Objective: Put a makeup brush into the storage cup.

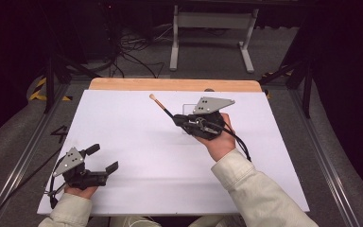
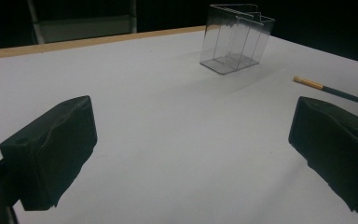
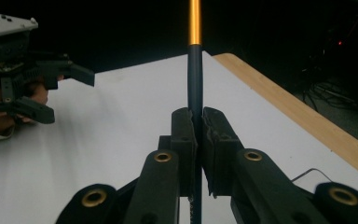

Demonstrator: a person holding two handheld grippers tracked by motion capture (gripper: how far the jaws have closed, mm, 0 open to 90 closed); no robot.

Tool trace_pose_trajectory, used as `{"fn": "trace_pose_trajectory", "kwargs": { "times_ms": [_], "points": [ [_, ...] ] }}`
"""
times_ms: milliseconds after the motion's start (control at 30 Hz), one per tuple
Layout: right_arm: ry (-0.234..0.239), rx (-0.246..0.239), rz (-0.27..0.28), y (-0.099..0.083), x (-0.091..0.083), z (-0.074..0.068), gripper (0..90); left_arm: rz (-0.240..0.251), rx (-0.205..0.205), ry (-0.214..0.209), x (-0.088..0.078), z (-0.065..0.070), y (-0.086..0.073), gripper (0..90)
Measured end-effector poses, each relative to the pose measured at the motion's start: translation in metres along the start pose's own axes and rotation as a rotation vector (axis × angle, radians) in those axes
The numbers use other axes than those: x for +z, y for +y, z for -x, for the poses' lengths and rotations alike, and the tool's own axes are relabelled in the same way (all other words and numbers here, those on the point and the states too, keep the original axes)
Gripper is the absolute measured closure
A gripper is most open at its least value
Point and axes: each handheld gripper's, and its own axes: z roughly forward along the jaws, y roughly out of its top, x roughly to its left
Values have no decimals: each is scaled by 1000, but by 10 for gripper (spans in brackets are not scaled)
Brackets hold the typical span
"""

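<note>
A slim brush [image 1: 163,108] with a dark handle, gold band and tan tip points up and left over the middle of the white table. My right gripper [image 1: 177,119] is shut on its handle. In the right gripper view the two jaws [image 3: 198,121] pinch the dark handle [image 3: 195,70] between them. A clear plastic holder [image 1: 187,109] stands just behind that gripper, partly hidden by it. In the left gripper view the holder [image 2: 237,39] stands upright, with the brush tip [image 2: 307,83] to its right. My left gripper [image 1: 103,157] rests open at the near left corner, its jaws [image 2: 191,126] wide apart around nothing.
The white sheet [image 1: 137,156] covers the table, with a wooden strip [image 1: 170,84] along the far edge. Beyond it are a metal stand [image 1: 212,28] and cables on the floor. Metal rails run along both sides of the table.
</note>
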Motion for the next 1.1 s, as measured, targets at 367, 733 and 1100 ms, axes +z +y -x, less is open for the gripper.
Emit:
{"fn": "trace_pose_trajectory", "kwargs": {
  "times_ms": [367, 733, 1100],
  "points": [
    [-39, 40, 96, -7, -11, 13, 840, 0, -1, 0, 0, 0, 0, 15],
    [-95, 65, 194, -18, -22, 31, 839, -2, -3, 0, 0, 0, 0, 15],
    [-153, 88, 230, -27, -30, 48, 838, 0, -4, 1, 1, 0, 0, 15]
  ]
}}
